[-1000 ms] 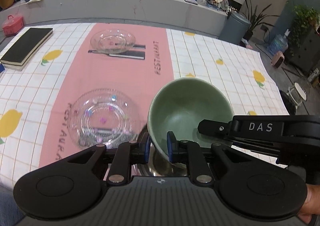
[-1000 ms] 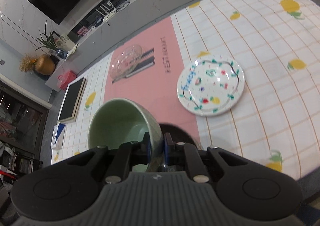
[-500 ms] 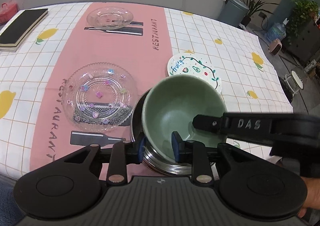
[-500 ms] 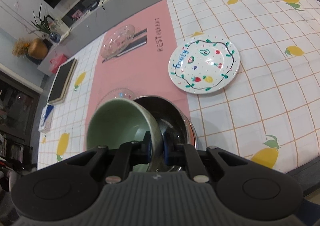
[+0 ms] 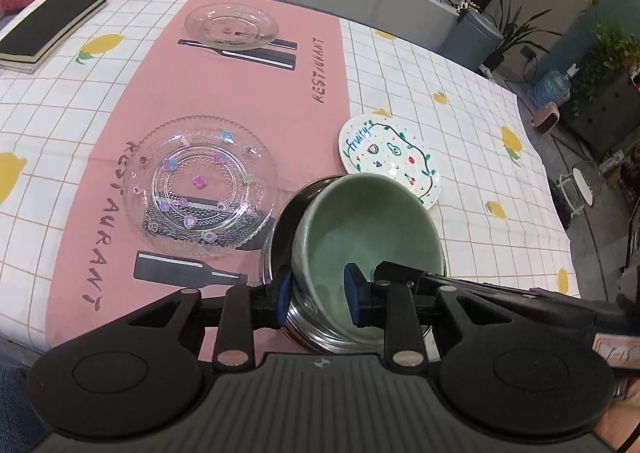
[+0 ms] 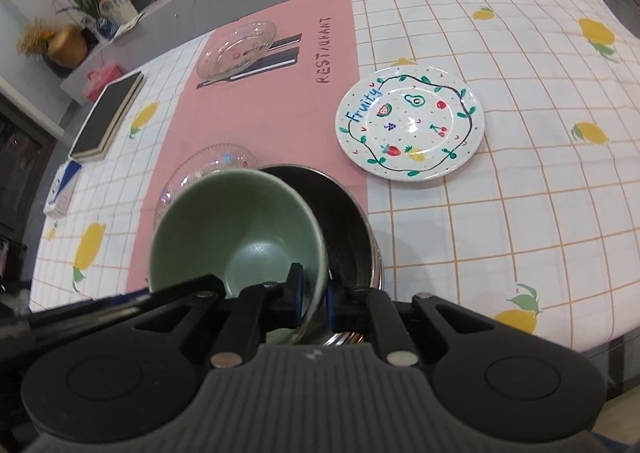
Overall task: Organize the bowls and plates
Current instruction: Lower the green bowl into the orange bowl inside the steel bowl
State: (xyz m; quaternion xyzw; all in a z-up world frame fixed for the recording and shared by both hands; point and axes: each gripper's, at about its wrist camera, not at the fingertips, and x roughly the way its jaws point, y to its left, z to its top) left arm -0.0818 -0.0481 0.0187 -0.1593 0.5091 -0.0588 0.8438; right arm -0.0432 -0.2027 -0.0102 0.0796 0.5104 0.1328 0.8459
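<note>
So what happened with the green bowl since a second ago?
The green bowl came down, tilted, into the steel bowl. The left tool opened: its fingers now straddle the rim with gaps, where before they pinched it. The right tool still clamps the rim. The fruit plate, the beaded glass plate and the far glass plate did not move.

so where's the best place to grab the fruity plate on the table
Take the fruity plate by its raised rim, on the edge nearest the steel bowl. It lies flat on the tablecloth with nothing on it, so only the rim offers purchase: one finger would likely need to slip under, one on top. The left hand-held gripper looks open around the green bowl.
</note>
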